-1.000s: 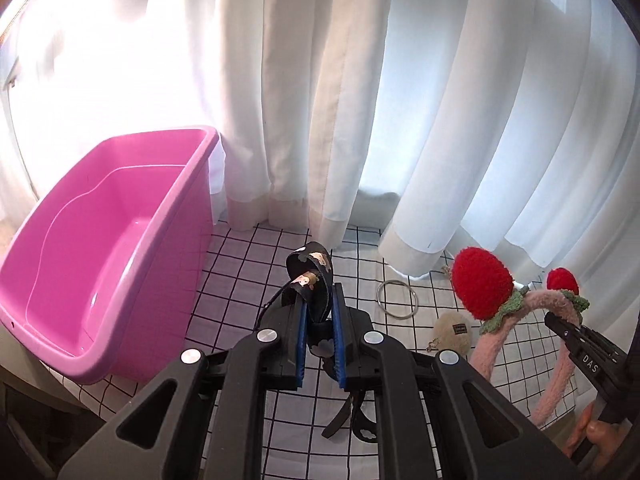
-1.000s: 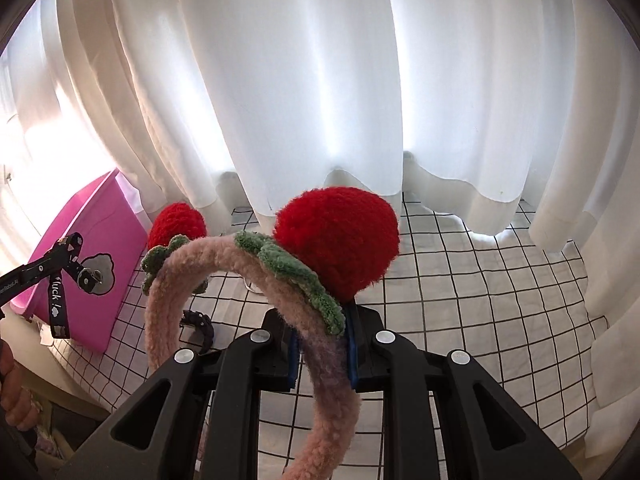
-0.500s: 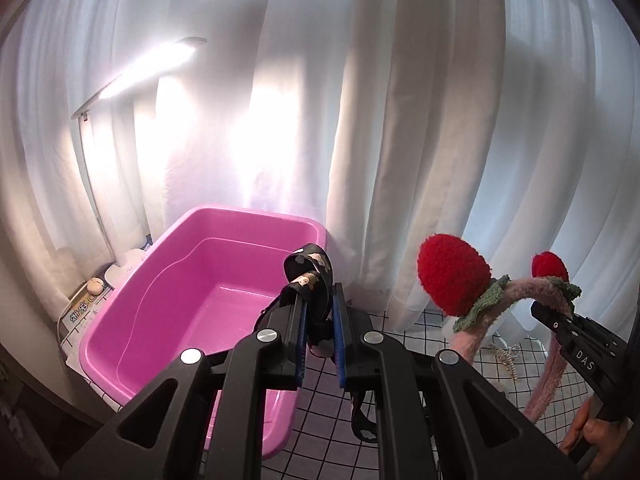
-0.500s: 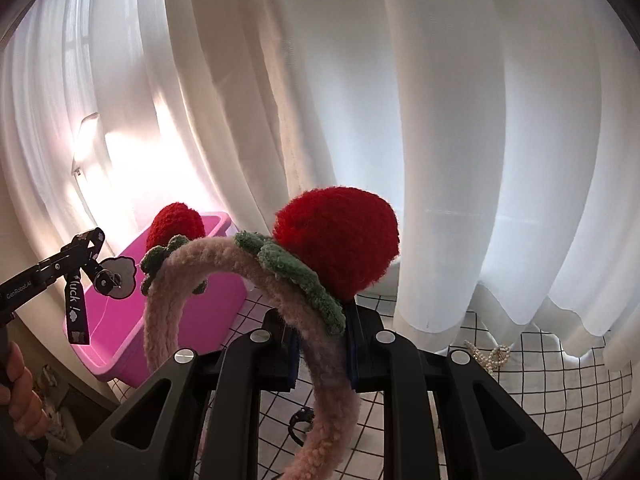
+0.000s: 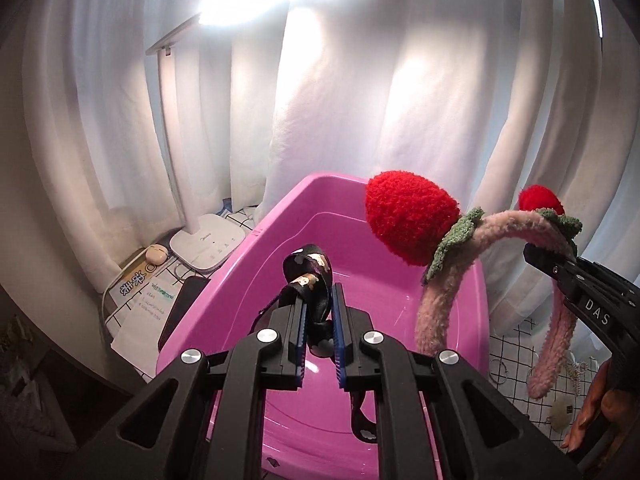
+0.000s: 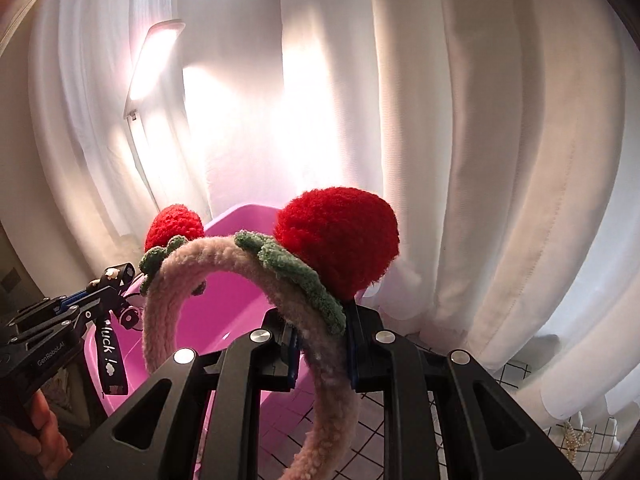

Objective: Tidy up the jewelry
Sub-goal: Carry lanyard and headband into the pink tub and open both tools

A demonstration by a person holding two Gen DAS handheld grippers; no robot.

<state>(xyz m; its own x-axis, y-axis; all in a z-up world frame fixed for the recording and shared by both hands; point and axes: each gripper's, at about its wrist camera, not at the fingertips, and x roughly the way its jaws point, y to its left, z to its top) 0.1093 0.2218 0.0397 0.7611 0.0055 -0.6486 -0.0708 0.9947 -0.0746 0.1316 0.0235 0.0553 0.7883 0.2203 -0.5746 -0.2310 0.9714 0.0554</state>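
Observation:
My left gripper (image 5: 318,300) is shut on a black printed strap (image 5: 308,270), which loops above the pads and dangles below them over the inside of the pink plastic tub (image 5: 344,236). To its right, my right gripper (image 5: 538,258) is shut on a fuzzy pink headband (image 5: 434,308) with two red strawberry pompoms, held beside the tub's right rim. In the right wrist view the headband (image 6: 224,252) arches up out of the right gripper (image 6: 320,328), with the tub (image 6: 248,213) behind it. At the left of that view the left gripper (image 6: 110,284) holds the hanging strap (image 6: 109,354).
White curtains close off the back. A white desk lamp (image 5: 208,240) stands left of the tub, with an earbud case (image 5: 156,254), papers (image 5: 140,292) and a dark flat device (image 5: 180,308) nearby. On the gridded cloth (image 5: 516,344) at right lie a ring (image 5: 498,370) and pearls (image 6: 576,440).
Both grippers swung left from the gridded cloth to the pink tub, carrying the strap and the headband. The strap now hangs over the tub's inside, and the lamp has come into view.

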